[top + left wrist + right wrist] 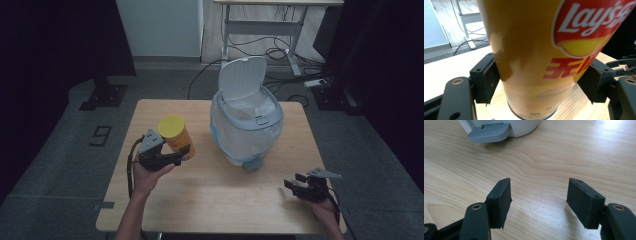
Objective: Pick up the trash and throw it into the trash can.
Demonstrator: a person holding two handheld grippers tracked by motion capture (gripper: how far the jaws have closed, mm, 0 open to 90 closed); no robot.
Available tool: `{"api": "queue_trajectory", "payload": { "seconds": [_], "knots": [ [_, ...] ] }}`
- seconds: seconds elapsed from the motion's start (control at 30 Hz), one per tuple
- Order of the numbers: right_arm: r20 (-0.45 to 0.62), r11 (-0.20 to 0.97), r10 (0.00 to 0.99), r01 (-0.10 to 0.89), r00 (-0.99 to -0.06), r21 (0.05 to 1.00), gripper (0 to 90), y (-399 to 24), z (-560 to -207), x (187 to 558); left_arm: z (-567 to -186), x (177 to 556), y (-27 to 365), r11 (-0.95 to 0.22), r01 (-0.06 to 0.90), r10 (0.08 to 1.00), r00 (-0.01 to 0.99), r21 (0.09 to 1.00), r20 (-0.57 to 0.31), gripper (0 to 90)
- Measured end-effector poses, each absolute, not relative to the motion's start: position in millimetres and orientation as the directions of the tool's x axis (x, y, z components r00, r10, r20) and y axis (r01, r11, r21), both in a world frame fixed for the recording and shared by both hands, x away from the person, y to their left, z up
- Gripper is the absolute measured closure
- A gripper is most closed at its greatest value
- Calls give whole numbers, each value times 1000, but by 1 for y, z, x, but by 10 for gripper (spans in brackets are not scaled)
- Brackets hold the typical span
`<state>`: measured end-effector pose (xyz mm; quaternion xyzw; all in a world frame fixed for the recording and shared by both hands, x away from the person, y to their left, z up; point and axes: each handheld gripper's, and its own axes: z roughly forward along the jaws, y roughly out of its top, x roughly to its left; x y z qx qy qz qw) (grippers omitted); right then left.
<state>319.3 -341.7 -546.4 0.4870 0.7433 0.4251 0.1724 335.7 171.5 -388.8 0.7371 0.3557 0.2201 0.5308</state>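
Observation:
A yellow-orange Lay's chip can (176, 136) with a yellow lid is held tilted above the left part of the wooden table (210, 200). My left gripper (181, 156) is shut on the can's lower part; in the left gripper view both black pads press the sides of the can (536, 57). A white pedal bin (246, 120) with a clear liner stands at the table's middle, its lid up. My right gripper (292, 181) rests near the front right edge, open, with bare wood between its jaws (539, 195).
The bin's grey foot pedal (489, 132) faces the front edge, a short way ahead of the right gripper. Beyond the table are a desk frame (260, 30) and cables on the grey floor. Black curtains hang at both sides.

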Motion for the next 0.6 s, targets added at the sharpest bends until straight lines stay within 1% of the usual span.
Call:
{"api": "queue_trajectory", "payload": {
  "seconds": [0.2,0.6],
  "knots": [
    [157,165,871,579,-465,799,354,-342,-547,319,-379,336,167,-191,279,752,658,941,-42,245],
    [155,172,872,587,-465,791,353,-341,-548,320,-363,339,163,-173,265,738,673,949,-53,245]
  ]
}}
